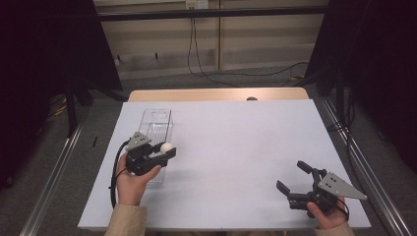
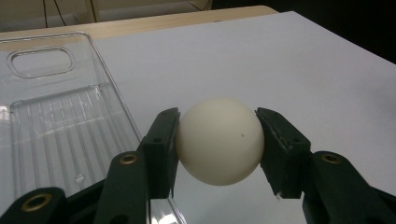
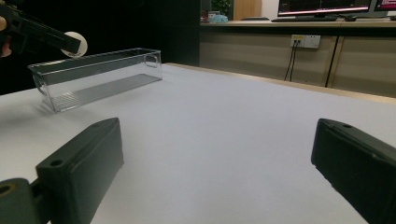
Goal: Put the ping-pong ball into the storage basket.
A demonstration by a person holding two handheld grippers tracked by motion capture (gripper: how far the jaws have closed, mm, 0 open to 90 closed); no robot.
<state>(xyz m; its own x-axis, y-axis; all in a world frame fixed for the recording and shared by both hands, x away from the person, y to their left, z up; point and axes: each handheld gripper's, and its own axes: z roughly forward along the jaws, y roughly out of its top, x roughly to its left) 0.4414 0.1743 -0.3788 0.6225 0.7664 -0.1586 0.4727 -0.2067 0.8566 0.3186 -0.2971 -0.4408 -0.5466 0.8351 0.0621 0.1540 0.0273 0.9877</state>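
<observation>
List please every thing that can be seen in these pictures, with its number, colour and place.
ball: one, white, held between the left gripper's jaws, above the right edge of the bin's near end
bin: one, clear plastic, long and narrow, on the left part of the table, nothing inside
table: one, white sheet on top, bare wooden strip at the far edge
cables on the floor: a few, black, beyond the table by the wall
wall socket: one, white, on the wooden panel beyond the table
left gripper: one, black with grey plate, shut on the ball
right gripper: one, black with grey plate, jaws open, near right corner of the table
hands: two, each holds one gripper, beige sleeves
</observation>
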